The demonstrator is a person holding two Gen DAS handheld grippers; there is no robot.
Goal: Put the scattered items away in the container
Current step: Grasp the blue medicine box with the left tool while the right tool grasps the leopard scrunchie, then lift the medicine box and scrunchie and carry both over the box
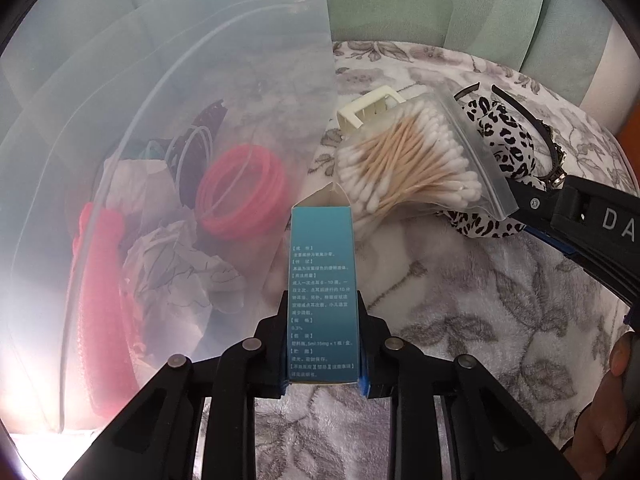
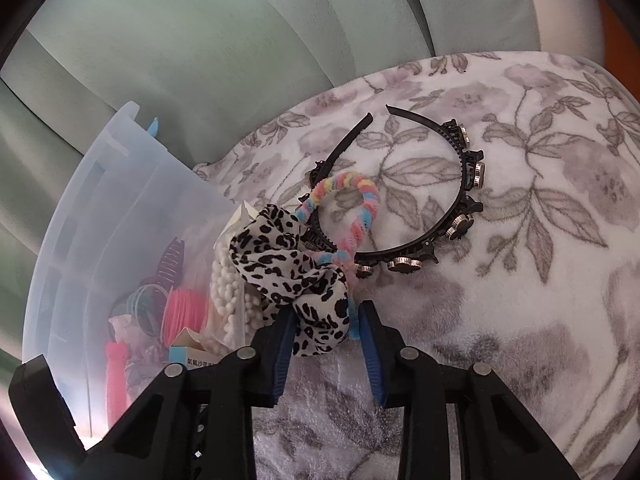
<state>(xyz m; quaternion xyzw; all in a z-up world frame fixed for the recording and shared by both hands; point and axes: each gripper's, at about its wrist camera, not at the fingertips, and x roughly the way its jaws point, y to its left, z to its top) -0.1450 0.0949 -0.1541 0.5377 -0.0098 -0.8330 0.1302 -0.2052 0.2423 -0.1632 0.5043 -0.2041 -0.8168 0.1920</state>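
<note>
Container [image 1: 120,128], translucent plastic, stands at left on the floral blanket [image 1: 480,300]; inside are pink rings [image 1: 244,192], a red-pink item [image 1: 102,280], a dark claw clip [image 2: 170,262] and crumpled tissue. Just right of its wall, the left gripper [image 1: 323,360] is clamped on a teal box [image 1: 320,292] w/ printed text, held upright betw. both pads. Behind the box lies a bag of cotton swabs [image 1: 408,160], resting on a white plastic piece [image 1: 370,110]. Further right, the right gripper [image 2: 326,344] has its pads closed on the leopard scrunchie [image 2: 288,268]. A pastel twisted loop [image 2: 352,208] and a black headband [image 2: 452,200] w/ round studs lie beside it on the blanket, touching the scrunchie.
</note>
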